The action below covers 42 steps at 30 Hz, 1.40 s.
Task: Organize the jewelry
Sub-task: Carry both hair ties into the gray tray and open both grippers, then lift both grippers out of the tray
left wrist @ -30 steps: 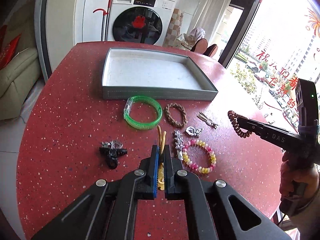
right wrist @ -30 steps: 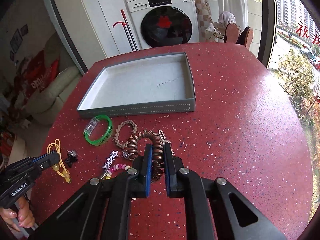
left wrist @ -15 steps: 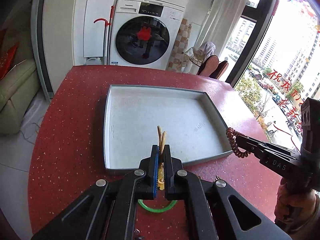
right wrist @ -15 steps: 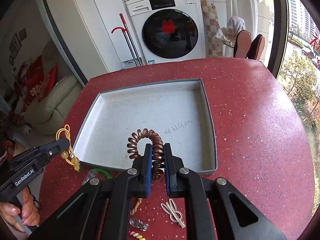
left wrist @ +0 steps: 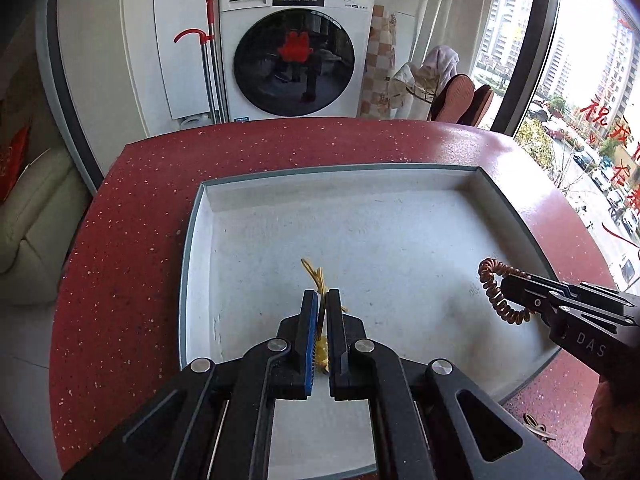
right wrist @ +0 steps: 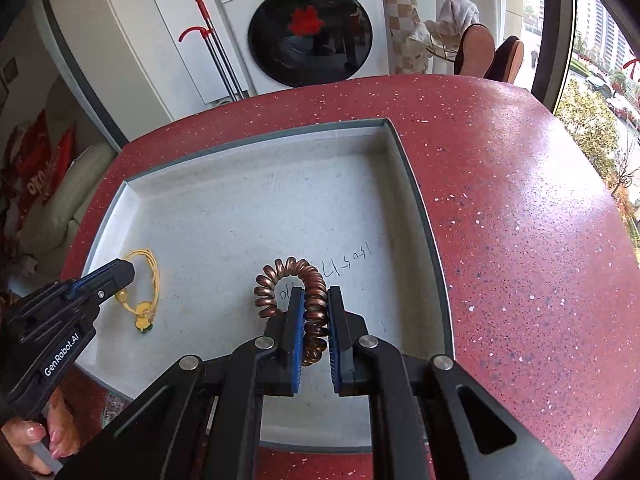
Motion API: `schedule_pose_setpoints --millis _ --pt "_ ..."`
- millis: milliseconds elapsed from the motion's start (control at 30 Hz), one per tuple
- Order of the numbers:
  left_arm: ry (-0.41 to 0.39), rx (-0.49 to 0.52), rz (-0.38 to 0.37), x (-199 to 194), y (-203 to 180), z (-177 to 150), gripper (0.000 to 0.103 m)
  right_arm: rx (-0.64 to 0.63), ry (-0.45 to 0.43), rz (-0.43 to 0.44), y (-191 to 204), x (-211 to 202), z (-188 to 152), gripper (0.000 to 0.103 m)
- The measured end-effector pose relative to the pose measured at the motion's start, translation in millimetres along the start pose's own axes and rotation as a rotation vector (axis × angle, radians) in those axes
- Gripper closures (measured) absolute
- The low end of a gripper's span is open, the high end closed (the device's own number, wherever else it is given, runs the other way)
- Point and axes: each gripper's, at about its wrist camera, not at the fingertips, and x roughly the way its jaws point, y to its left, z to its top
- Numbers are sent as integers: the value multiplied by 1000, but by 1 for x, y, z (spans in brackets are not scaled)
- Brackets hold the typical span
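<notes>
A shallow grey tray (left wrist: 196, 216) (right wrist: 416, 200) lies on the red speckled table. My left gripper (left wrist: 322, 300) (right wrist: 120, 276) hangs over the tray's left half, shut on a yellow cord bracelet (left wrist: 314, 276) (right wrist: 146, 284) that dangles with small beads below the jaws. Over the tray's right half, my right gripper (right wrist: 314, 298) (left wrist: 506, 286) is shut on a brown coiled spiral hair tie (right wrist: 304, 280) (left wrist: 496, 292). Both items hang just above the tray floor; I cannot tell whether they touch it.
Handwritten marks (right wrist: 344, 264) show on the tray floor. A small beige clip (left wrist: 536, 432) lies on the red table (left wrist: 132, 240) near the tray's front right corner. A washing machine (left wrist: 296, 48) and a red-handled mop (left wrist: 208, 60) stand beyond the table; a hand (right wrist: 44, 436) holds the left gripper.
Both grippers moved forward from over the loose jewelry to above the tray and sank a little, each still holding its item. The loose pieces have dropped out of view.
</notes>
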Motion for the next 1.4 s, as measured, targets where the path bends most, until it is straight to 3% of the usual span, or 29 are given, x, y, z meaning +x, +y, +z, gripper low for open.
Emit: schedule_pose_setpoints --millis 267,333,400,667,1133,1167,1200,1233,1400 --pt "41 3 57 21 5 -11 81 -26 -8 -18 2 2 -7 88" --pt "48 -8 64 20 7 -12 81 -17 -4 -5 2 1 -7 78" --pt "50 -19 45 17 10 -11 81 -1 -10 13 1 -2 -8 59" --pt "31 -77 -50 -1 23 -5 81 53 -50 90 -3 -25 -6 44" --pt "-9 -95 -87 -45 32 -15 80 90 -82 145 2 -66 -31 21" --pt "-10 -103 -85 -49 34 -17 70 92 -88 148 3 -70 -34 21" --pt "-5 -114 -82 -52 37 -19 16 92 -92 154 4 -75 -36 18" --pt "-15 -134 -64 -56 40 -22 0 91 -97 159 5 -79 -38 18" --pt "-84 -109 -7 -74 45 -37 0 80 -151 165 11 -107 -57 15"
